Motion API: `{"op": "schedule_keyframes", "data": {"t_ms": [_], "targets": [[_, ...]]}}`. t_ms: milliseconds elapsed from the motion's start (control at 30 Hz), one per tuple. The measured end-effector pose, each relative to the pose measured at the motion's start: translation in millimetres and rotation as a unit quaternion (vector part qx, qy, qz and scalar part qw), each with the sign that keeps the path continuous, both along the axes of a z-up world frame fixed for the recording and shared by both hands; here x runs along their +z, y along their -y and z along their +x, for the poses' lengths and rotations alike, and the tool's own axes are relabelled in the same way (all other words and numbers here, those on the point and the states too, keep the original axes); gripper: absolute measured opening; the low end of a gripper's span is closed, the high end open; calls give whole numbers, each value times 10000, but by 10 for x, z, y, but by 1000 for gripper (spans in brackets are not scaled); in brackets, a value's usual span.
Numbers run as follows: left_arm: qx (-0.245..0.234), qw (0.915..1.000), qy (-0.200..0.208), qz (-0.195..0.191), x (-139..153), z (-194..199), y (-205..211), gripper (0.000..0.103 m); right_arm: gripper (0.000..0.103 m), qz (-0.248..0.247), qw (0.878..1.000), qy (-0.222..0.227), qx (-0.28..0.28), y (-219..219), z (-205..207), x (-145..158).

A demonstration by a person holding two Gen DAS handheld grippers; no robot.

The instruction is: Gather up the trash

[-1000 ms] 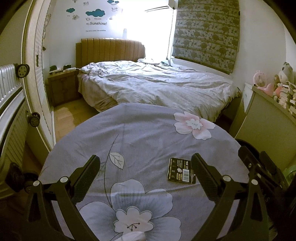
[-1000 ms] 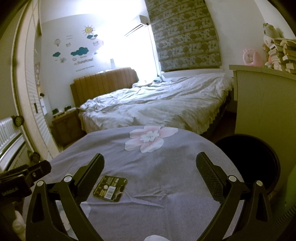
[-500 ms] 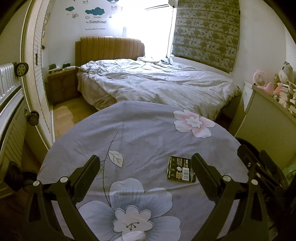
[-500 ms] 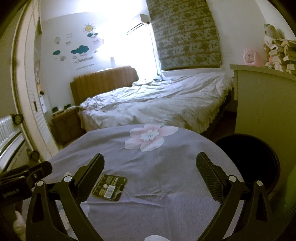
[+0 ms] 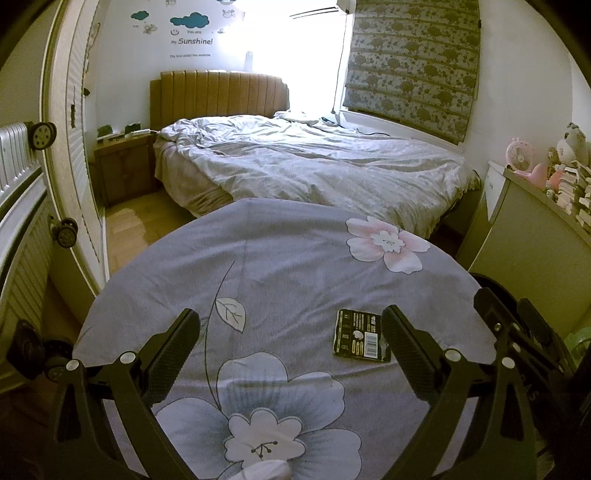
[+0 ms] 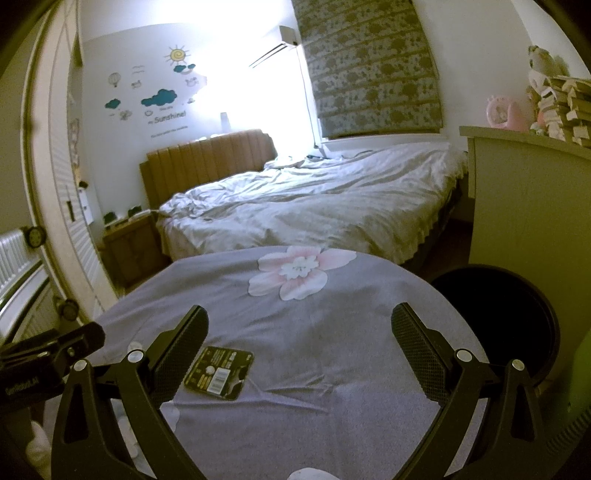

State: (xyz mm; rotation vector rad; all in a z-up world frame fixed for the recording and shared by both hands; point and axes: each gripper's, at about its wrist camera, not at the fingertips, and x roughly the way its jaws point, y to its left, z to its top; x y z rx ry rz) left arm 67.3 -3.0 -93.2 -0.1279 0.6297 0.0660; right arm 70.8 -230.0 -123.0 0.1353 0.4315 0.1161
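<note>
Right up front, both grippers hang over a round table w/ a purple flowery cloth (image 5: 280, 266). Left gripper (image 5: 290, 341) has its jaws spread wide, nothing between them. Right gripper (image 6: 299, 338) same deal, jaws wide apart and empty.

Only trash I can spot is a flat black wrapper (image 5: 362, 336) w/ a barcode, lying on the cloth. From the left cam it's just beside the inner face of the right-hand finger; from the right cam it's (image 6: 220, 372) just beside the left-hand finger, can't tell if it's touching either. So basically it sits between the two grippers.

Off the table's right edge, lower down, there's a dark round bin (image 6: 495, 317), mouth open. Next to that a pale cabinet (image 6: 528, 206) w/ stacked books and plush stuff on top.

Further back: unmade bed (image 5: 317, 166) w/ grey covers, tan headboard (image 5: 218, 92), small nightstand (image 5: 123, 168) on its left. Far wall has cloud stickers (image 5: 186, 20) and a v bright window.
</note>
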Motion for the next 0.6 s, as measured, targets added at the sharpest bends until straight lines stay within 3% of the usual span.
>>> {"op": "schedule_keyframes", "data": {"t_ms": [467,600], "targets": [[-24,10000,24,-16,-7,-1,-3,97,98,2,10000,-13,5,9,-22,9],[-48,9996,284,-36,10,-58,-14,97,98,-2,10000,-17,8,14,-10,18]]}}
